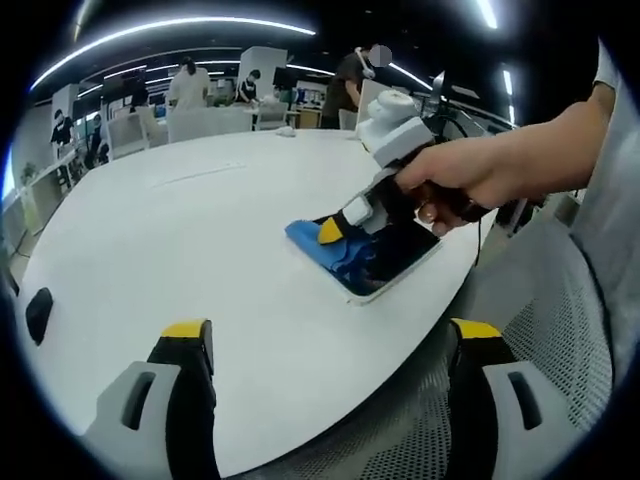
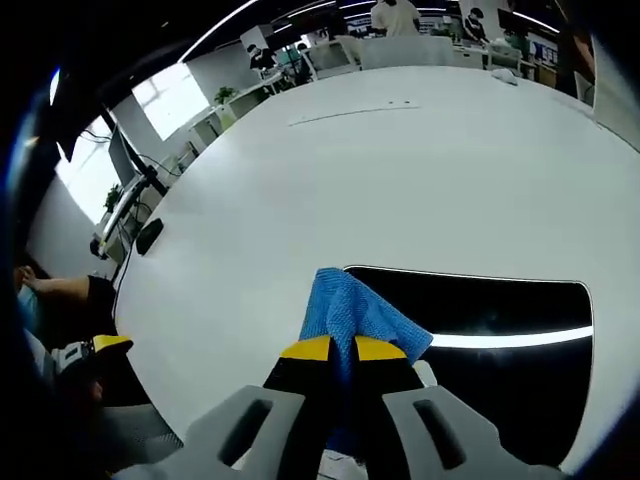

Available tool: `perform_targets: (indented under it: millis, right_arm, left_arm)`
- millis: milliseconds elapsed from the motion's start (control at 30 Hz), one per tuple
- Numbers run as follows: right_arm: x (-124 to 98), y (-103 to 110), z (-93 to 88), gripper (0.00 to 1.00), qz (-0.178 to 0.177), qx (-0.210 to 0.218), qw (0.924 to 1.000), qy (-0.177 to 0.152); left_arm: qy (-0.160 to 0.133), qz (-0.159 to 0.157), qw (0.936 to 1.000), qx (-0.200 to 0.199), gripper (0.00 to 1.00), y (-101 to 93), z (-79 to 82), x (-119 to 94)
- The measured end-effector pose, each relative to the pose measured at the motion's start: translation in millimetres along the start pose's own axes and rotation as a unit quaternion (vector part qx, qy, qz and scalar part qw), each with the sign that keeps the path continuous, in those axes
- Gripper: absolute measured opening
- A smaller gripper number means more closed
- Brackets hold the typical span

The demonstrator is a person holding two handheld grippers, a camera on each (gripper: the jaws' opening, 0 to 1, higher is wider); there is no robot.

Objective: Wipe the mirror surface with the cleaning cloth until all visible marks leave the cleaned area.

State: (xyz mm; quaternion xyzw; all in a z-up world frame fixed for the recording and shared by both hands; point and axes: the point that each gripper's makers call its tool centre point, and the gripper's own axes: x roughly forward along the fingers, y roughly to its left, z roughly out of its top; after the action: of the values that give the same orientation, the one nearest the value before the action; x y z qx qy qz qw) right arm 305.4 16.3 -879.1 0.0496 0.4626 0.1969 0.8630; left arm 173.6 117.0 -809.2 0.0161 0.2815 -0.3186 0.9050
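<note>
Right gripper point(image 2: 343, 349) has its 2 yellow-tipped jaws clamped on the blue cleaning cloth point(image 2: 352, 310), which sits pressed on the near end of the dark mirror point(image 2: 500, 315); in the left gripper view that mirror point(image 1: 400, 258) lies right at the rounded edge of the white table point(image 1: 180, 240), a hand point(image 1: 470, 180) working over it. Left gripper point(image 1: 330, 345) hangs with jaws wide apart and nothing between them, at the table's near edge beside a mesh chair point(image 1: 540, 300). Broad bare tabletop stretches beyond the mirror; no readable writing.

Large white round-edged table point(image 1: 200, 240) in an open office. Ceiling strip lights point(image 1: 170, 35) lit. Bright window point(image 2: 175, 100) on one side. White chairs point(image 1: 130, 130), desks and several people point(image 1: 188, 85) beyond.
</note>
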Motion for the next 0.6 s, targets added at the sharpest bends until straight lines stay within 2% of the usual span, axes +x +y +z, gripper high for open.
perform_targets:
  millis: [467,500,600]
  right_arm:
    - [12,-10,21.9,0.01,0.001,-0.002,1.0000,-0.006]
    - [13,-10,23.8,0.01,0.001,-0.016,0.9998,-0.010]
    - [14,-9,26.3,0.01,-0.002,-0.021,0.9997,-0.010]
  left_arm:
    - [0.004,0.001,1.0000,-0.001,0.97,0.5,-1.0,0]
    - [0.004,0.002,1.0000,-0.001,0.97,0.5,-0.8,0]
    - [0.005,0.002,1.0000,-0.001,0.96,0.5,-0.9,0]
